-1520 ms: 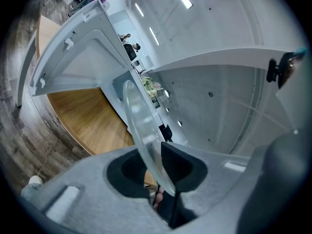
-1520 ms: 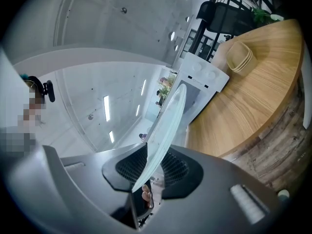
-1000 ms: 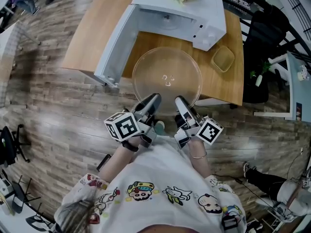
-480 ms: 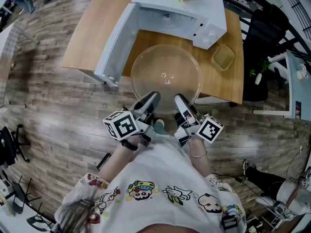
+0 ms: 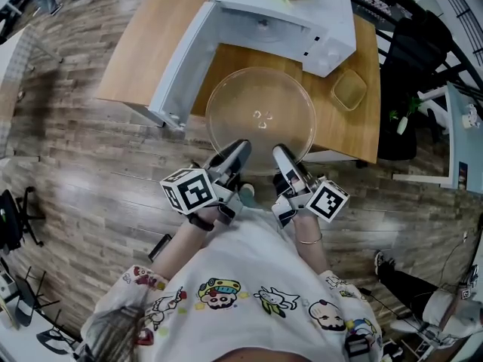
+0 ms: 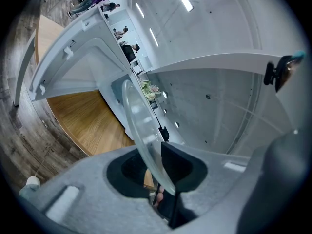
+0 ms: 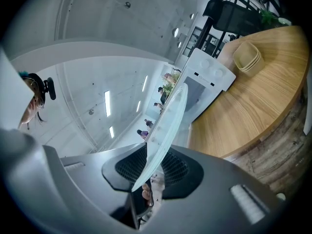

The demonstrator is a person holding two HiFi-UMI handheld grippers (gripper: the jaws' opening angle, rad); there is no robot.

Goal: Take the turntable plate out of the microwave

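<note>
left gripper (image 5: 238, 151): shut on the near rim of the round clear glass turntable plate (image 5: 260, 115) | right gripper (image 5: 278, 153): shut on the same rim | plate: held flat, out in front of the white microwave (image 5: 332, 29) | door (image 5: 177, 66): wide open, at the microwave's left | wooden table (image 5: 143, 44): under the microwave

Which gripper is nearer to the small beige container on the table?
Right. The right gripper holds the glass plate by its near rim, down-left of the container; the left gripper holds that rim farther left, on the side of the microwave door.
</note>
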